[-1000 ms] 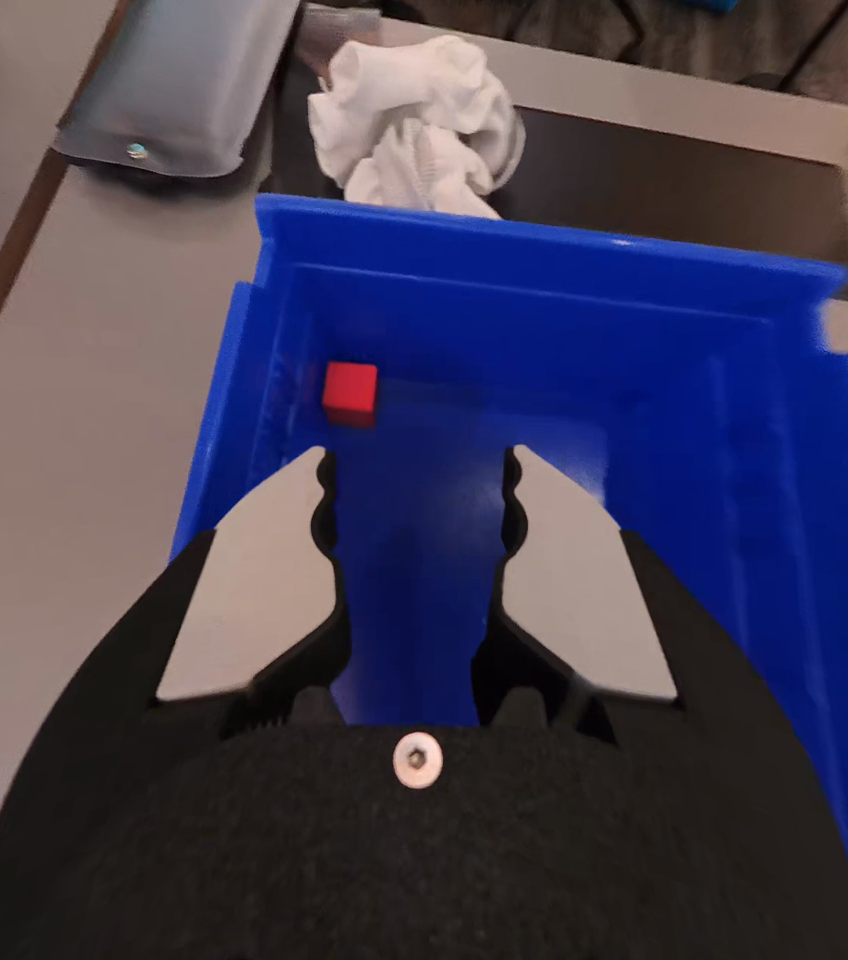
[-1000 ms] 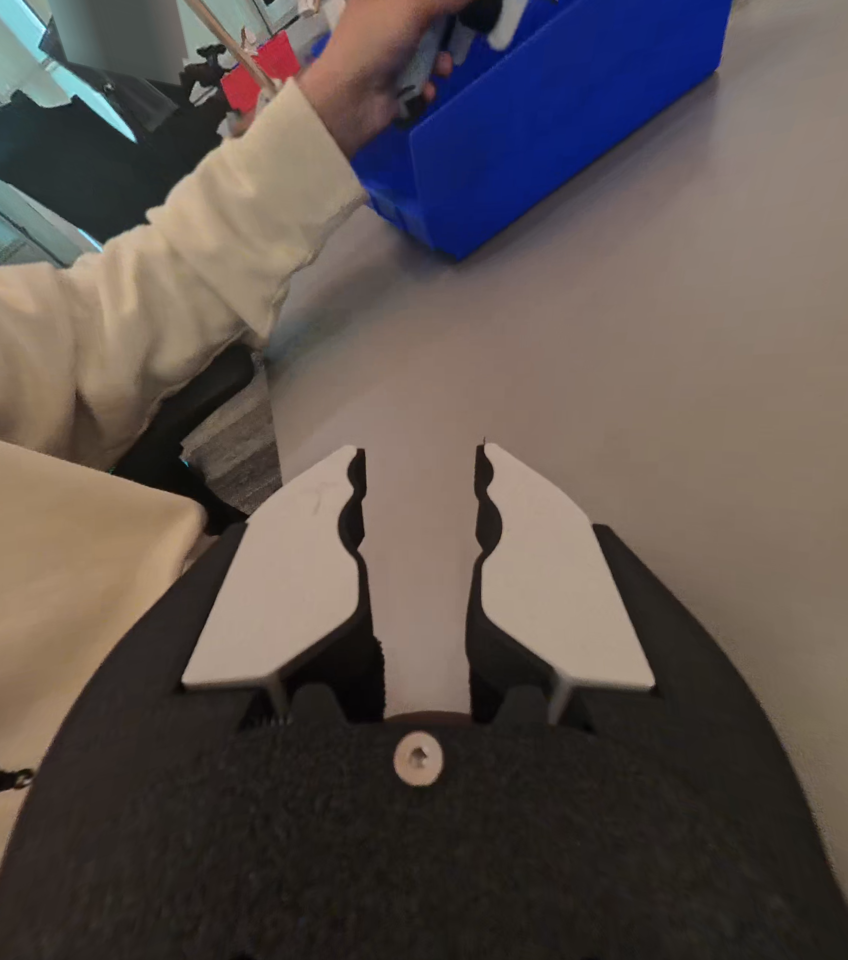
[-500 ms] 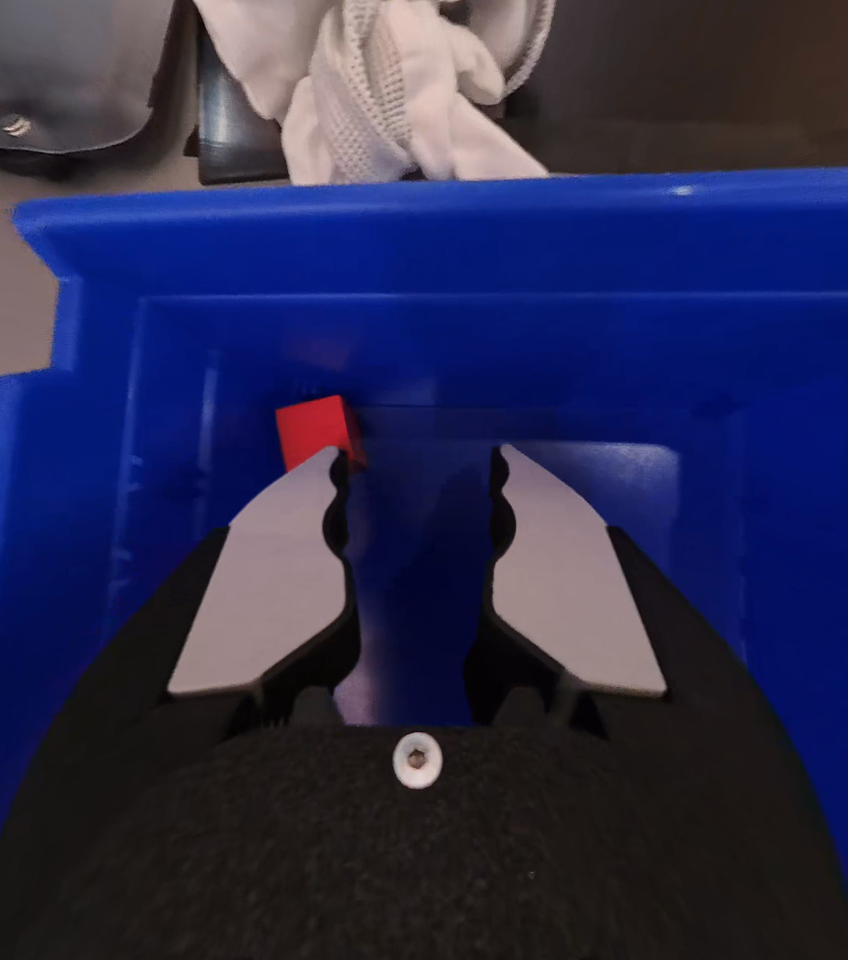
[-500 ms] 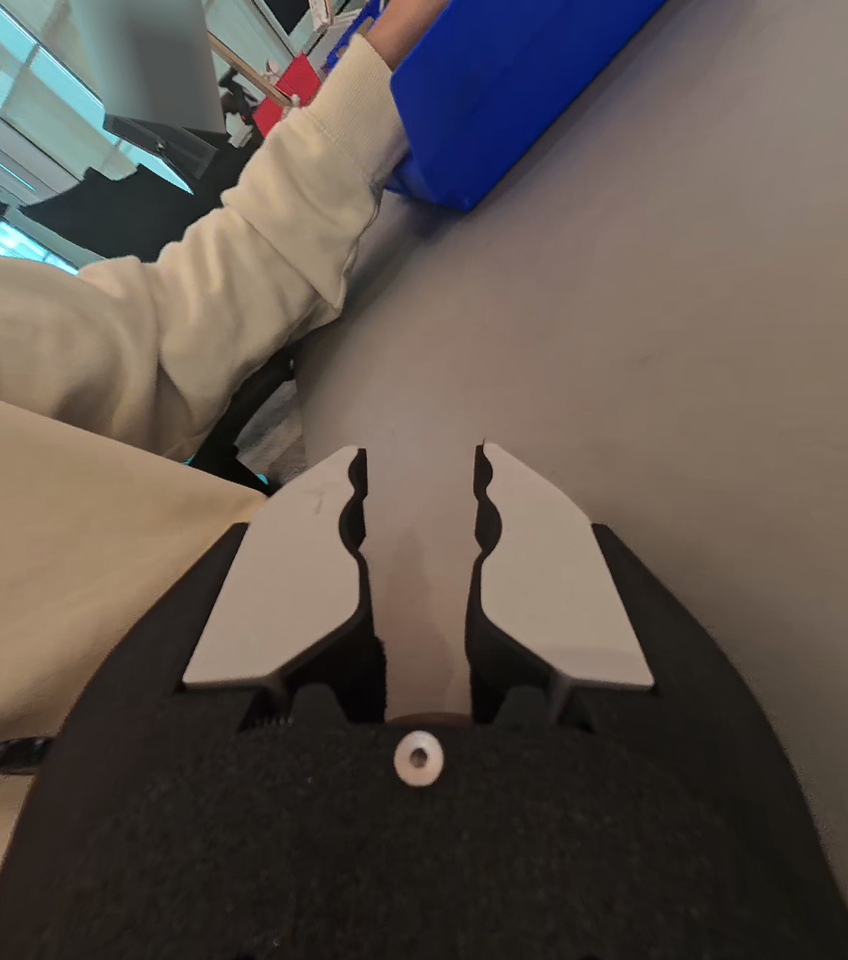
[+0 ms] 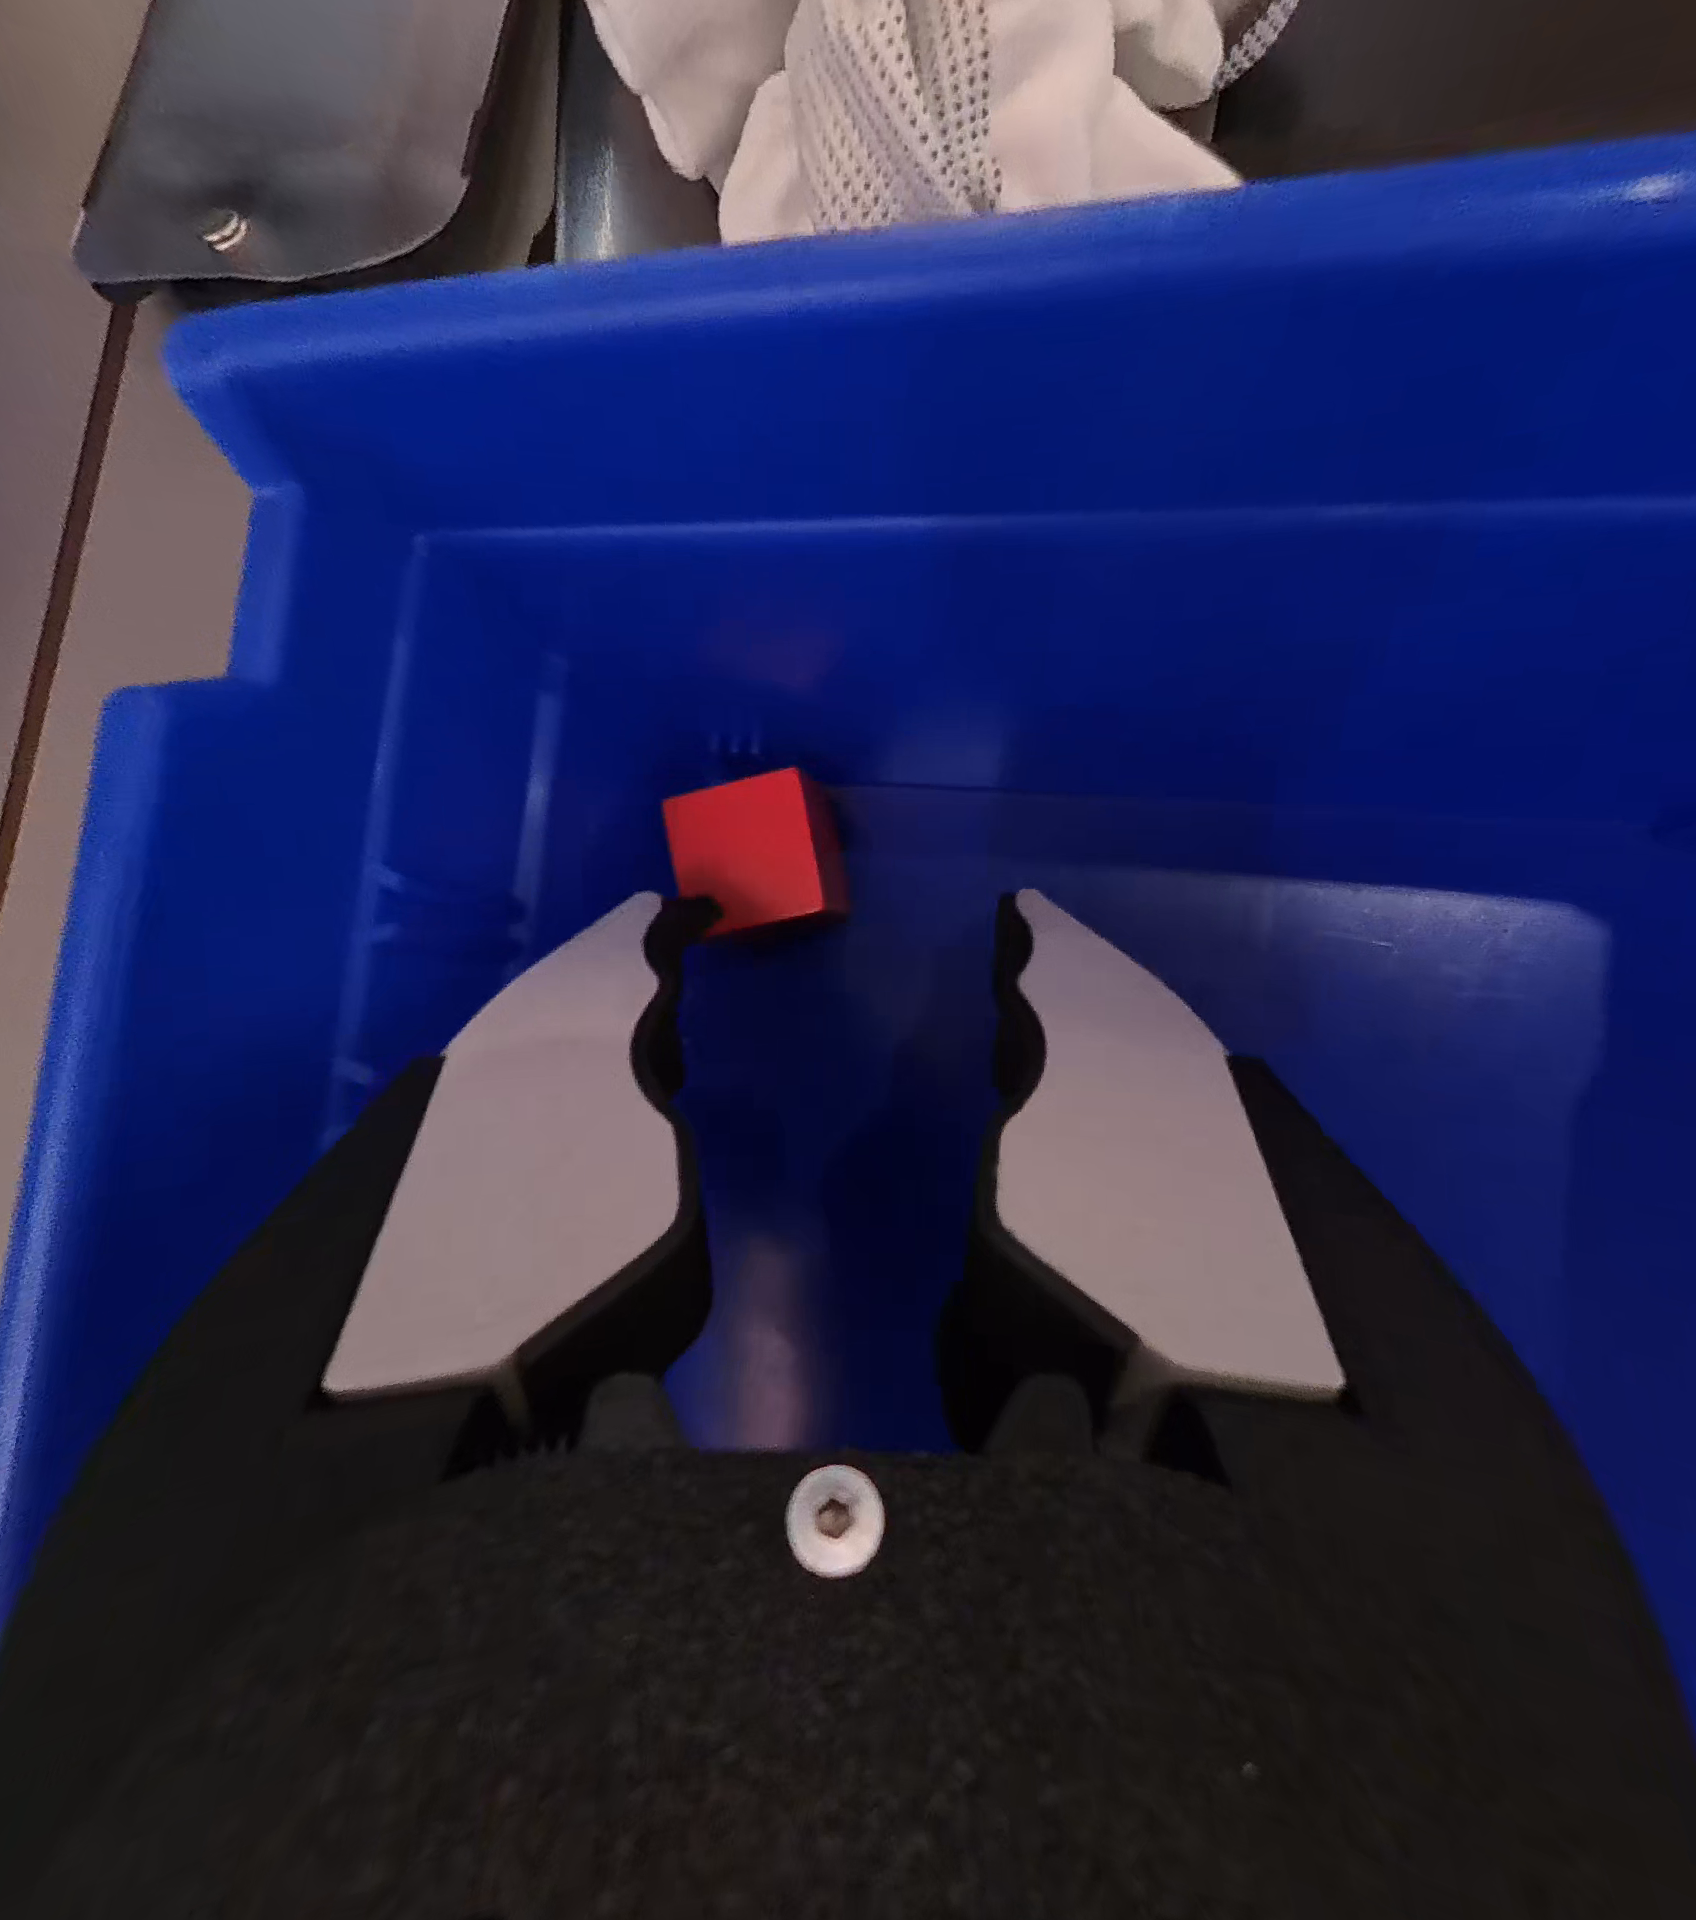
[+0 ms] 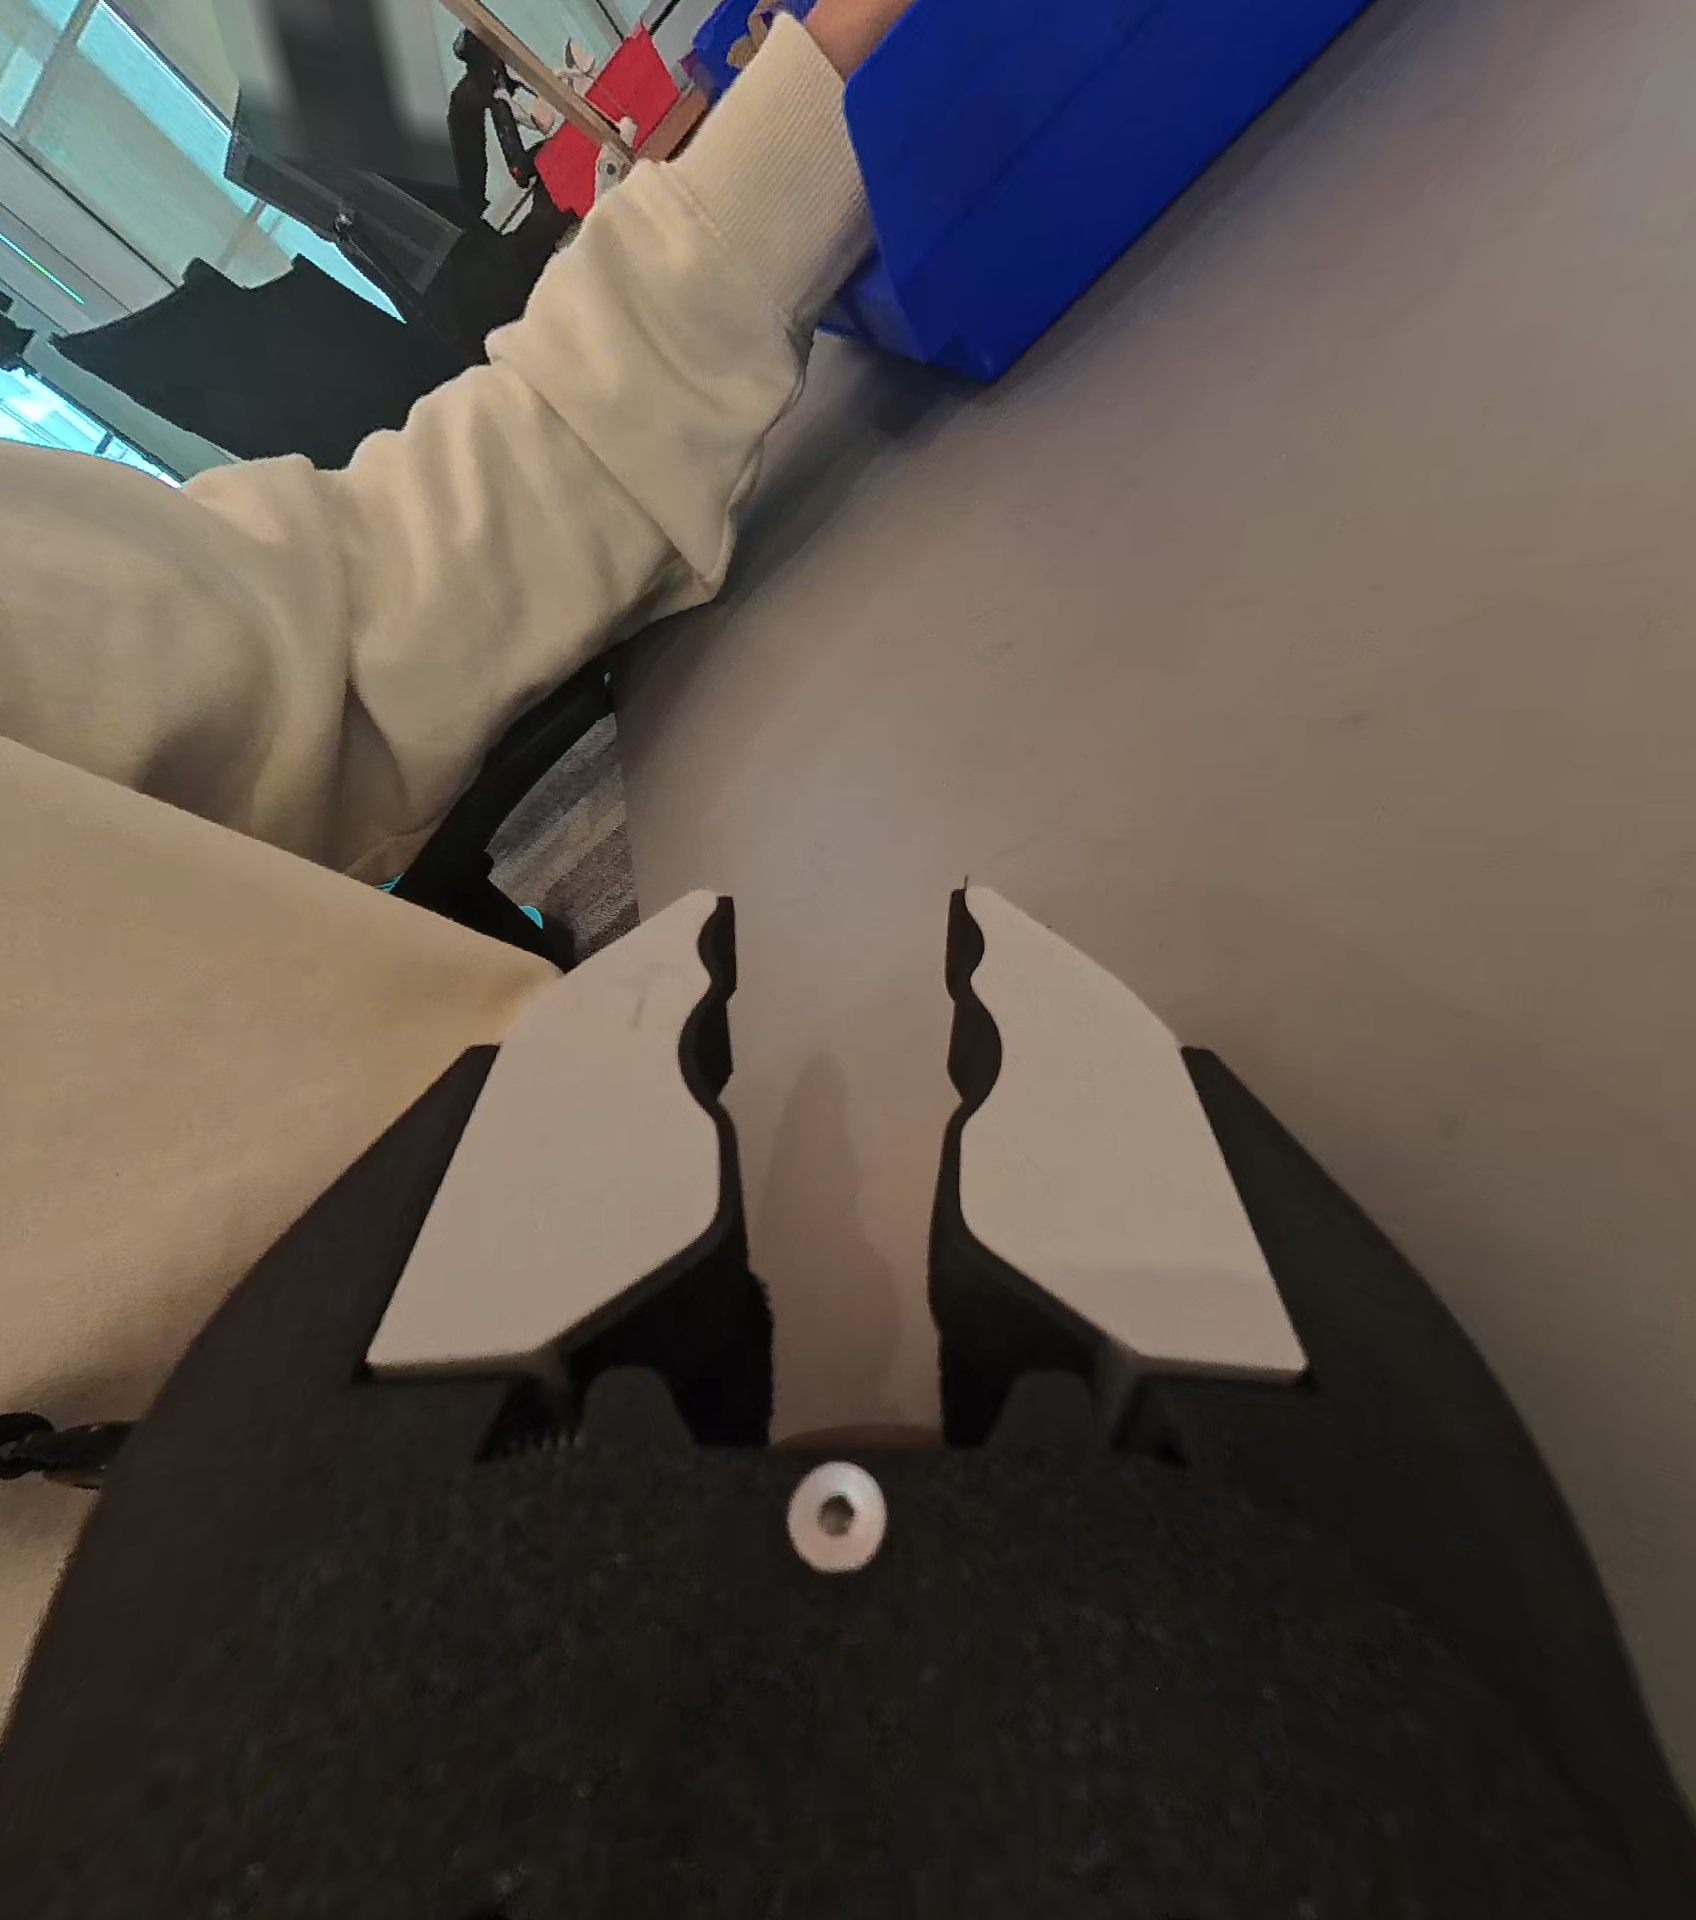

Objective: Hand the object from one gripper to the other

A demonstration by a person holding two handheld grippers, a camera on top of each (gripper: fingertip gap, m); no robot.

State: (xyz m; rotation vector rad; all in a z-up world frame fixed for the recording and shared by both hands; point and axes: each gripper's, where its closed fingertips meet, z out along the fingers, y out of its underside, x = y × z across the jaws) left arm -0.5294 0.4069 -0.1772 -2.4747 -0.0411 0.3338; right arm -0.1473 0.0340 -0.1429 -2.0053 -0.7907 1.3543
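A small red cube (image 5: 756,852) lies on the floor of a blue plastic bin (image 5: 927,416), near its far wall and left of centre. My left gripper (image 5: 833,914) is inside the bin, open and empty, with its left fingertip (image 5: 652,920) at the cube's near left corner. The cube sits just beyond the tips, not between the fingers. My right gripper (image 6: 839,909) is open and empty, low over the grey table, well away from the bin (image 6: 1052,177), which shows at the top of its view.
White crumpled gloves or cloth (image 5: 927,94) and a grey pouch (image 5: 293,135) lie beyond the bin's far wall. A person's cream sleeve (image 6: 511,468) reaches to the bin in the right wrist view. Grey table (image 6: 1343,727) lies ahead of the right gripper.
My left gripper went down into the bin and shifted left, so the cube now sits by its left fingertip. The cube looks turned and nudged rightward. The right gripper tilted slightly.
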